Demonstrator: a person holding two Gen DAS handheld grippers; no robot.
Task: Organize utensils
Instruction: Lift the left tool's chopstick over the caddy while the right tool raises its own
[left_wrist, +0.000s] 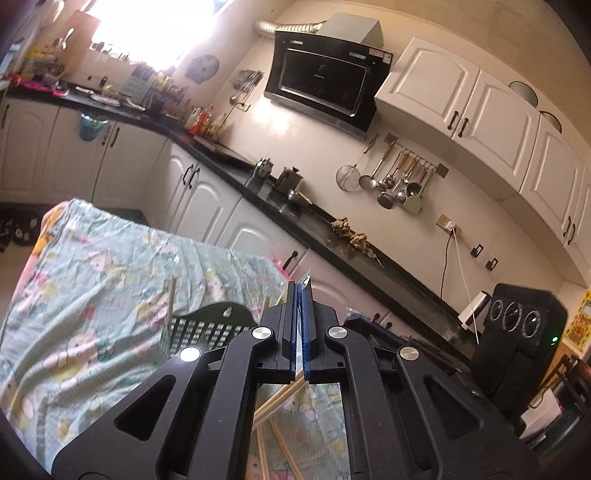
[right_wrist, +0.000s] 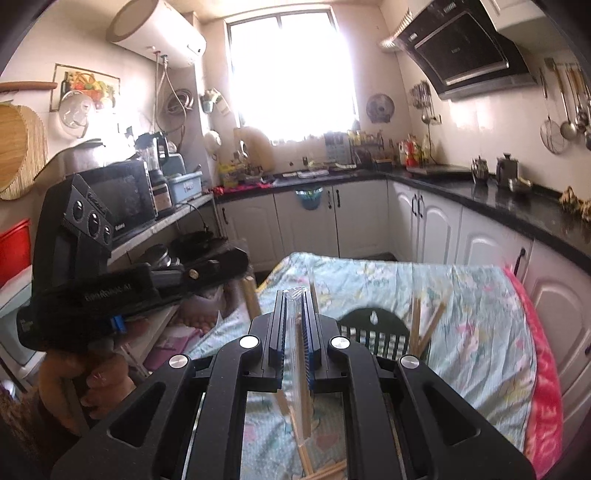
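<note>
My left gripper (left_wrist: 301, 286) is shut, and a scrap of clear plastic wrapper (left_wrist: 306, 281) sticks out of its tips. Under it lie wooden chopsticks (left_wrist: 280, 397) on the floral cloth. My right gripper (right_wrist: 294, 293) is shut on a clear plastic sleeve (right_wrist: 296, 332) with a chopstick inside, held above the table. More chopsticks (right_wrist: 327, 470) lie below it. A black perforated utensil basket (left_wrist: 207, 326) (right_wrist: 373, 325) stands on the table; chopsticks (left_wrist: 171, 299) (right_wrist: 421, 328) stand upright in it. A hand (right_wrist: 92, 373) carries the left gripper's body at the left of the right wrist view.
The table wears a pale green floral cloth (left_wrist: 92, 266) (right_wrist: 480, 314) with a pink blanket edge (right_wrist: 543, 369). A black countertop (left_wrist: 332, 236) over white cabinets runs close behind. A black air fryer (left_wrist: 517, 328) and a cluttered shelf (right_wrist: 162, 221) stand beside the table.
</note>
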